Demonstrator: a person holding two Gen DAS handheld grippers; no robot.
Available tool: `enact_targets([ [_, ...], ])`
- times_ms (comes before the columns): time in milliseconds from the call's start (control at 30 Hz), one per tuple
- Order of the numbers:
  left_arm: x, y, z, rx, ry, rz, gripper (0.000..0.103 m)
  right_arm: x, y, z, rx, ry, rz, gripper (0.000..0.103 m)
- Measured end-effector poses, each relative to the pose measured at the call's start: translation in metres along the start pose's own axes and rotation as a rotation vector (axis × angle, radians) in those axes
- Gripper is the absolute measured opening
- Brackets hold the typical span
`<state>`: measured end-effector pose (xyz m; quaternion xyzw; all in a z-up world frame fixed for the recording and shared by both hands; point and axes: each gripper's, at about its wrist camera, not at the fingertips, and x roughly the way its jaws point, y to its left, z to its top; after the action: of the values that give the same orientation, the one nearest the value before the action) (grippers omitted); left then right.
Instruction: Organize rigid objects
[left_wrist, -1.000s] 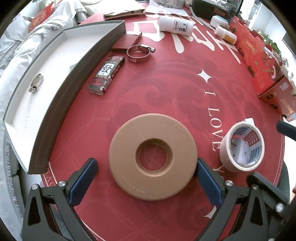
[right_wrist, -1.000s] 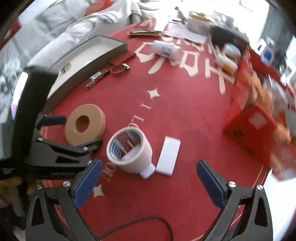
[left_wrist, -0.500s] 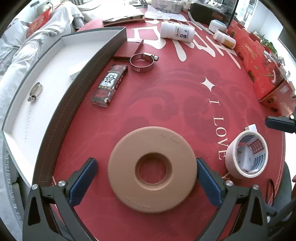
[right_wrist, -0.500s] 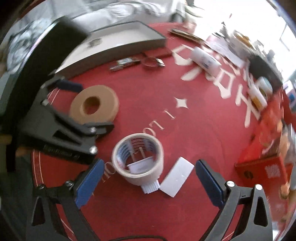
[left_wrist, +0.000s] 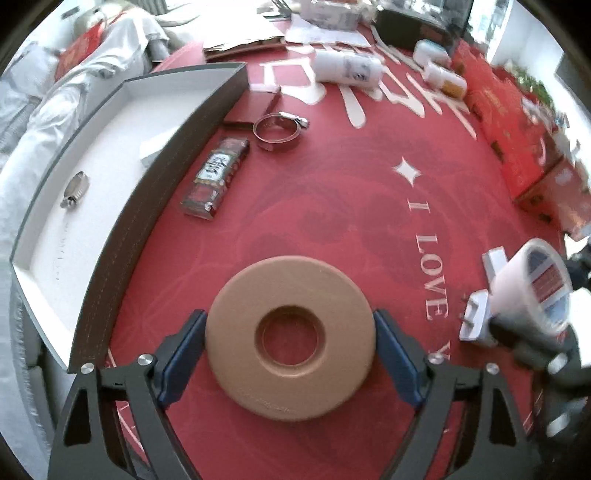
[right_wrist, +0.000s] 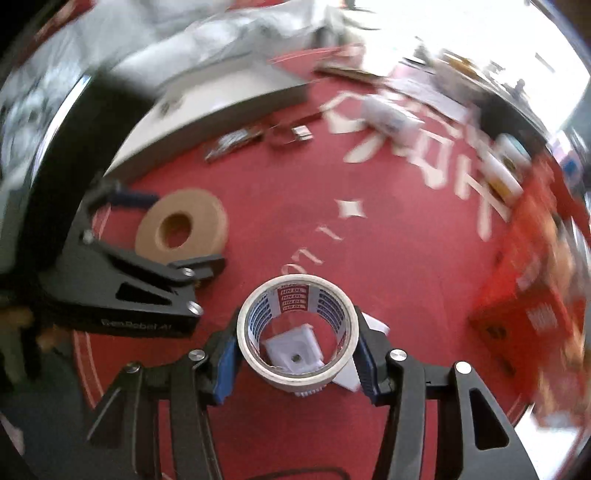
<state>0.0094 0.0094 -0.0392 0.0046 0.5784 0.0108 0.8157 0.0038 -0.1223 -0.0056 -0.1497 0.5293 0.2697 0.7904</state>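
A tan paper tape roll (left_wrist: 290, 341) lies flat on the red cloth; my left gripper (left_wrist: 290, 354) is shut on its two sides. It also shows in the right wrist view (right_wrist: 181, 230). My right gripper (right_wrist: 297, 356) is shut on a white tape roll (right_wrist: 297, 373) with red and blue print inside; the roll also shows in the left wrist view (left_wrist: 528, 291). A white plastic piece (right_wrist: 295, 350) shows through its core. A grey tray (left_wrist: 122, 236) with a white floor stands at the left and holds a small hose clamp (left_wrist: 75, 188).
A red printed packet (left_wrist: 216, 177), a large hose clamp (left_wrist: 279, 127) and a dark red card (left_wrist: 255, 109) lie beside the tray. A white bottle (left_wrist: 347, 70) and small bottles (left_wrist: 443, 77) lie far back. Red boxes (left_wrist: 517, 147) line the right edge.
Both grippers have closed: the left on the tan roll, the right on the white tape roll after moving up to it. The right view is blurred by motion.
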Motion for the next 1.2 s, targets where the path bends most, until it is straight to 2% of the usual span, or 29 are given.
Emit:
enact_targets([
  [100, 0.0, 0.001, -0.002, -0.032, 0.02, -0.022, 0.089, -0.01, -0.021, -0.008, 0.154, 0.004, 0.044, 0.054],
  [200, -0.007, 0.007, -0.003, -0.084, 0.014, -0.053, 0.089, -0.02, -0.033, -0.014, 0.252, 0.003, 0.055, 0.054],
  [400, -0.046, 0.005, 0.001, -0.1, -0.076, -0.049, 0.089, -0.035, -0.035, -0.023, 0.345, -0.003, 0.051, 0.054],
  [567, -0.081, -0.004, 0.011, -0.093, -0.146, -0.02, 0.089, -0.045, -0.036, -0.024, 0.428, -0.017, 0.097, 0.054],
  [900, -0.122, -0.002, 0.028, -0.125, -0.204, 0.05, 0.089, -0.066, -0.03, 0.0, 0.459, -0.064, 0.119, 0.054],
  [1200, -0.138, 0.02, 0.038, -0.195, -0.224, 0.054, 0.089, -0.081, -0.023, 0.033, 0.454, -0.09, 0.129, 0.054],
])
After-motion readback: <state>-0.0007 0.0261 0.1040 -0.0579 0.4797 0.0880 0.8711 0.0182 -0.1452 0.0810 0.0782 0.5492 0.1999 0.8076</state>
